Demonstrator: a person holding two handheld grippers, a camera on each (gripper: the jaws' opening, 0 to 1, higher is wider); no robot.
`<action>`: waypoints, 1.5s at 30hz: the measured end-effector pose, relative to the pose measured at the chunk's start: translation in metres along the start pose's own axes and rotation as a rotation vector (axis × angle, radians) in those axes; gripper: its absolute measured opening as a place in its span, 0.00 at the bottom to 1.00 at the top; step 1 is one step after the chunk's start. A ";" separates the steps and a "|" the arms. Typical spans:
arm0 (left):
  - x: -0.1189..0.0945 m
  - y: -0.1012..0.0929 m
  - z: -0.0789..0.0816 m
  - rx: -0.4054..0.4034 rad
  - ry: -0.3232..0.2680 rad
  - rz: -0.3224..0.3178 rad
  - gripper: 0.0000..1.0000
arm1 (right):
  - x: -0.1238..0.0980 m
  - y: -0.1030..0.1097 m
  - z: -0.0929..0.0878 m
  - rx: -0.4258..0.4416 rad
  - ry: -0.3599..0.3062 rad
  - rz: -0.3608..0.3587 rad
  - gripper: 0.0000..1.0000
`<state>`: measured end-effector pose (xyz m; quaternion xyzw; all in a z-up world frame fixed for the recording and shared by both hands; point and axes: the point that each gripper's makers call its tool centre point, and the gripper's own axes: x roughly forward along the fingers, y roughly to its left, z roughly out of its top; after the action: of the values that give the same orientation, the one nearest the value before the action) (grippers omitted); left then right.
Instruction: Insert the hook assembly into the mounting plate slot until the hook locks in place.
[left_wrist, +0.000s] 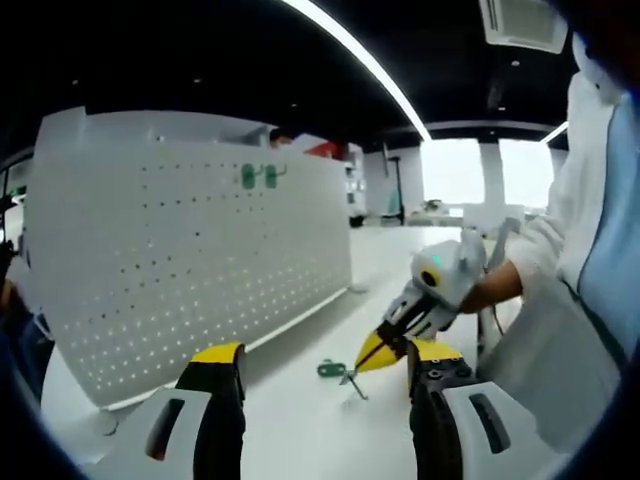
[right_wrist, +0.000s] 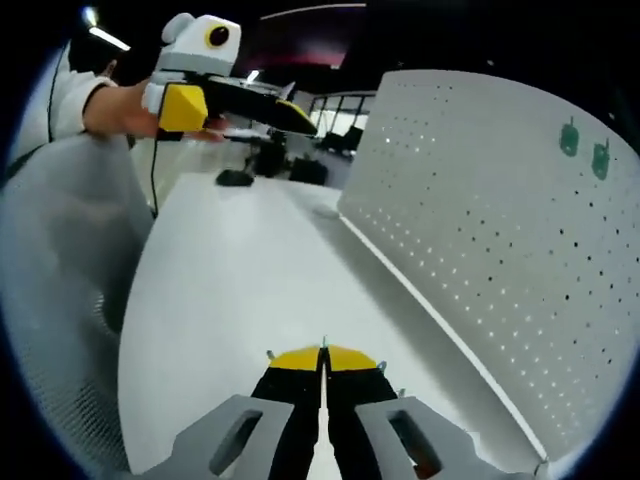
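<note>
A white pegboard plate (left_wrist: 190, 260) (right_wrist: 500, 230) stands upright along the table. Two green hooks (left_wrist: 258, 177) (right_wrist: 585, 148) hang near its top. A third green hook with a metal wire (left_wrist: 335, 371) lies on the table in front of the board. My right gripper (left_wrist: 372, 357) comes down with its yellow tips right at that hook. In the right gripper view its jaws (right_wrist: 322, 356) are pressed together, and I cannot tell whether the wire is pinched between them. My left gripper (left_wrist: 325, 372) stands wide open with nothing between its fingers. It also hangs above the table's far end (right_wrist: 297, 118).
The white table (left_wrist: 300, 430) (right_wrist: 240, 280) stretches beside the board. A person's white sleeve (left_wrist: 570, 300) fills the right of the left gripper view. A grey mesh surface (right_wrist: 60, 320) borders the table's left side. Dark objects (right_wrist: 235, 178) sit at the far end.
</note>
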<state>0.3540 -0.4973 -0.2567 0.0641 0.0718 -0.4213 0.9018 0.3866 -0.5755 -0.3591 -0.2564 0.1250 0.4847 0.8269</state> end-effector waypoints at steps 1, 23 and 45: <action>0.000 0.000 0.000 0.001 0.000 -0.002 0.67 | 0.000 -0.003 0.003 0.006 -0.004 -0.003 0.00; 0.018 0.004 -0.009 0.076 0.027 0.062 0.59 | -0.002 -0.049 0.050 0.134 -0.032 -0.058 0.00; 0.073 0.017 0.008 0.201 0.004 0.115 0.36 | -0.012 -0.075 0.091 0.247 -0.068 -0.063 0.00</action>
<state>0.4136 -0.5424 -0.2614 0.1590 0.0275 -0.3740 0.9133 0.4420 -0.5654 -0.2548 -0.1397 0.1475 0.4476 0.8709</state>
